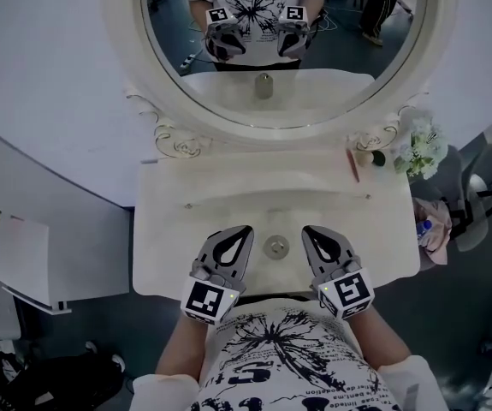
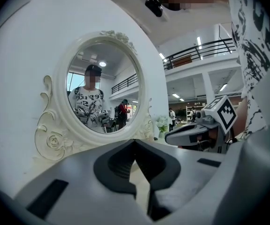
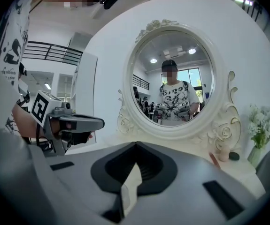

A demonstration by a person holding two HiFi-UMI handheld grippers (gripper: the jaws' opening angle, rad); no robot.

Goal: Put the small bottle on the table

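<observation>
A: What is the person doing with those two tongs?
B: Holding them out low over the front edge of the white dressing table (image 1: pixel 228 197). The left gripper (image 1: pixel 242 232) and the right gripper (image 1: pixel 309 232) are pointing towards the oval mirror (image 1: pixel 271 132), side by side, with a round metal knob (image 1: pixel 275 247) showing between them.
A: Are they gripping anything?
B: No. Both pairs of jaws are sitting clenched together with nothing between them.
A: And the small bottle?
B: A cream-coloured small bottle (image 1: pixel 364 157) is standing upright at the back right of the tabletop, by the foot of the mirror frame, well apart from both grippers. A dark round thing (image 1: pixel 379 157) is lying just beside it on the right, and a reddish pencil (image 1: pixel 352 166) is lying on its left.
A: Anything else?
B: White flowers (image 1: pixel 423 148) are standing at the back right corner. A blue-capped thing (image 1: pixel 423 227) is lying on a pink cloth (image 1: pixel 438 240) past the table's right edge; I cannot tell what it is.
</observation>
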